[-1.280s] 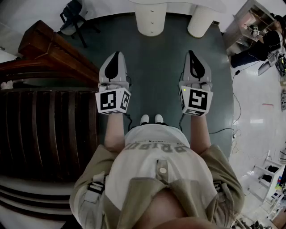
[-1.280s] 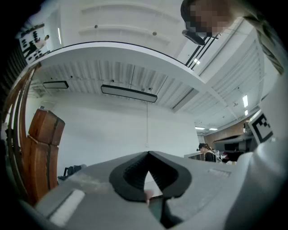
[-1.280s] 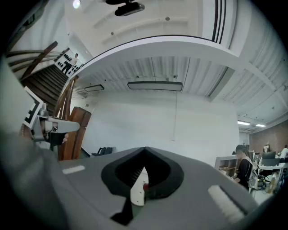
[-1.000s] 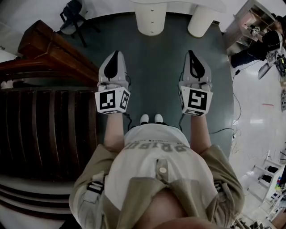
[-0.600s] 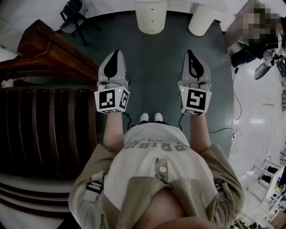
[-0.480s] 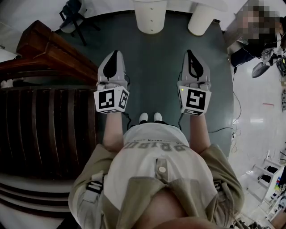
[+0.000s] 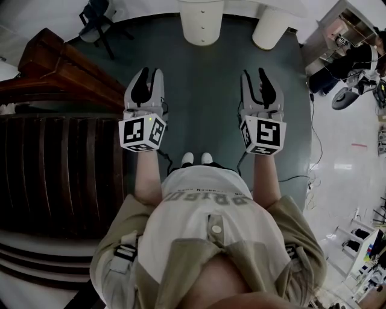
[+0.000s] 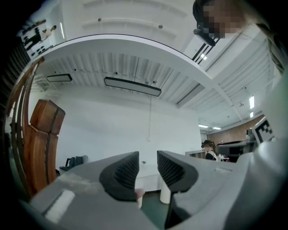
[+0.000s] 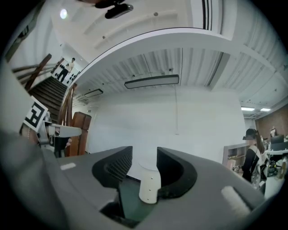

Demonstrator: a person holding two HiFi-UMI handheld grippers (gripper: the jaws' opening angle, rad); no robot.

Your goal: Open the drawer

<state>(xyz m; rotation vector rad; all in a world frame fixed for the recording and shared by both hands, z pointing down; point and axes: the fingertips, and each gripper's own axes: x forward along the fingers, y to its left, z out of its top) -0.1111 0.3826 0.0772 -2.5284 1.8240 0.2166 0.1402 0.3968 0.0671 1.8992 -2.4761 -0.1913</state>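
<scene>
The left gripper (image 7: pixel 149 77) and right gripper (image 7: pixel 254 77) hang above the green floor (image 7: pixel 205 90). Both jaws have just been opening, about halfway apart, and hold nothing. Two white pillars (image 7: pixel 202 21) stand at the floor's far edge. The drawer's place cannot be told.

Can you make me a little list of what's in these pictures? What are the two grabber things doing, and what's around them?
left gripper: open; its fingers have just been opening, nothing between them
right gripper: open; its fingers have just been opening, nothing between them
floor: dark green, under both grippers
white pillars: two, standing ahead of the grippers
wooden stairs: dark, on the person's left
chair: black, far off at the upper left
drawer: none in view
</scene>
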